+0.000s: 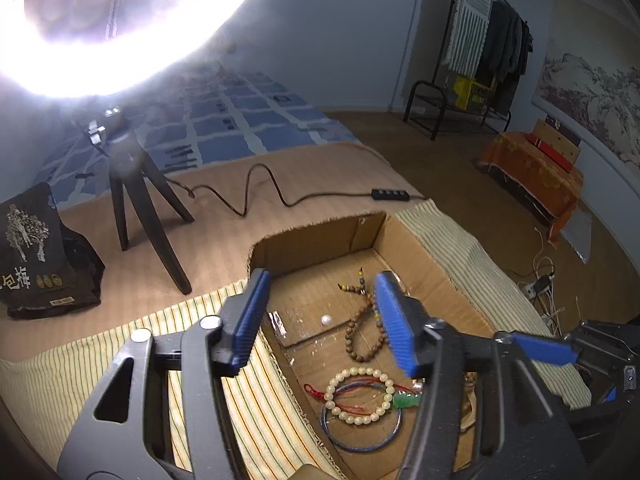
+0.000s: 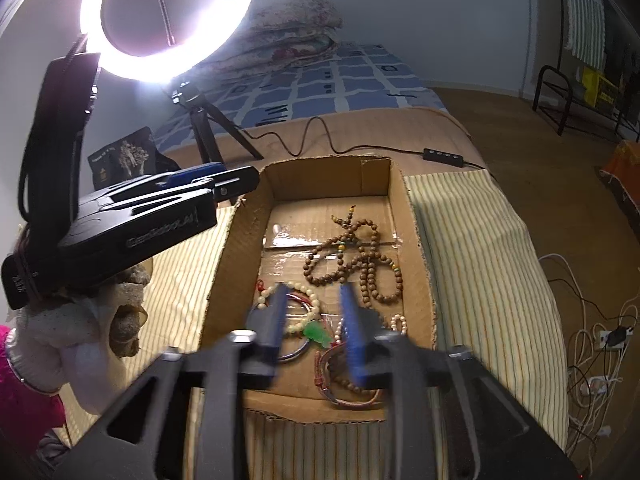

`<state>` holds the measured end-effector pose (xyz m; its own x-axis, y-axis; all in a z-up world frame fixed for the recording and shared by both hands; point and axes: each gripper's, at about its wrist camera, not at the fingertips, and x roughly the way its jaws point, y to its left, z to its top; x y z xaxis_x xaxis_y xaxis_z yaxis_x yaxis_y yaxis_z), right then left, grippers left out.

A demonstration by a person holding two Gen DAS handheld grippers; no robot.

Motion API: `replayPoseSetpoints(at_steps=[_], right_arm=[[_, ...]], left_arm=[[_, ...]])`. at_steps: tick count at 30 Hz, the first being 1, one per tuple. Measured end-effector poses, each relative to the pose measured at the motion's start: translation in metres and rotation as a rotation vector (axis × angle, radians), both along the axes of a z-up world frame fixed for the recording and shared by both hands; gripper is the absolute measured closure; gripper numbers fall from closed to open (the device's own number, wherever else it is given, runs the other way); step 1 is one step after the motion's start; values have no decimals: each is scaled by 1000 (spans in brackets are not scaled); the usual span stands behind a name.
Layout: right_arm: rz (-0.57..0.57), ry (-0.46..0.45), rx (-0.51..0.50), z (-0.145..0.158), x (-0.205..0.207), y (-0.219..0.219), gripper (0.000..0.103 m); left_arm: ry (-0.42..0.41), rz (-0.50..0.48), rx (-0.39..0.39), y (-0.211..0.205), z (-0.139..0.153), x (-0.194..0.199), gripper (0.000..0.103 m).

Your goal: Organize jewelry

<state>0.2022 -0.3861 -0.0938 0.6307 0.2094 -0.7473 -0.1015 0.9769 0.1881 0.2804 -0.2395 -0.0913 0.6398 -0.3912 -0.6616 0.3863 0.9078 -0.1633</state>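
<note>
An open cardboard box (image 1: pixel 424 256) (image 2: pixel 418 248) lies on a striped cloth and holds jewelry. Inside are a brown wooden bead string (image 1: pixel 362 340) (image 2: pixel 360 256), a cream bead bracelet (image 1: pixel 360 396) (image 2: pixel 308 296) with a green pendant (image 1: pixel 406 400) (image 2: pixel 316 334), a blue bangle (image 1: pixel 360 440), a loose white pearl (image 1: pixel 327 320) and a red cord bracelet (image 2: pixel 340 394). My left gripper (image 1: pixel 324 320) is open and empty over the box's left side. My right gripper (image 2: pixel 314 320) is open and empty over the box's near end, above the cream bracelet and pendant.
A bright ring light on a black tripod (image 1: pixel 140 208) (image 2: pixel 208 128) stands behind the box, its cable and switch (image 1: pixel 390 195) (image 2: pixel 444 157) trailing across the bed. A black printed bag (image 1: pixel 36 256) sits at left. Cables and a power strip (image 2: pixel 600 344) lie on the floor at right.
</note>
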Motion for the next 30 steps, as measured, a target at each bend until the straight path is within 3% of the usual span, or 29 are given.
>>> replayPoseSetpoints(at_steps=[1, 7, 30], right_arm=[[-5, -5, -4, 1, -1, 0, 50], [-21, 12, -23, -2, 0, -1, 42], [-64, -58, -104, 29, -30, 7, 41]], left_arm=[[1, 0, 2, 0, 0, 0, 45], [10, -1, 5, 3, 3, -2, 45], [-51, 10, 11, 33, 44, -48, 45]])
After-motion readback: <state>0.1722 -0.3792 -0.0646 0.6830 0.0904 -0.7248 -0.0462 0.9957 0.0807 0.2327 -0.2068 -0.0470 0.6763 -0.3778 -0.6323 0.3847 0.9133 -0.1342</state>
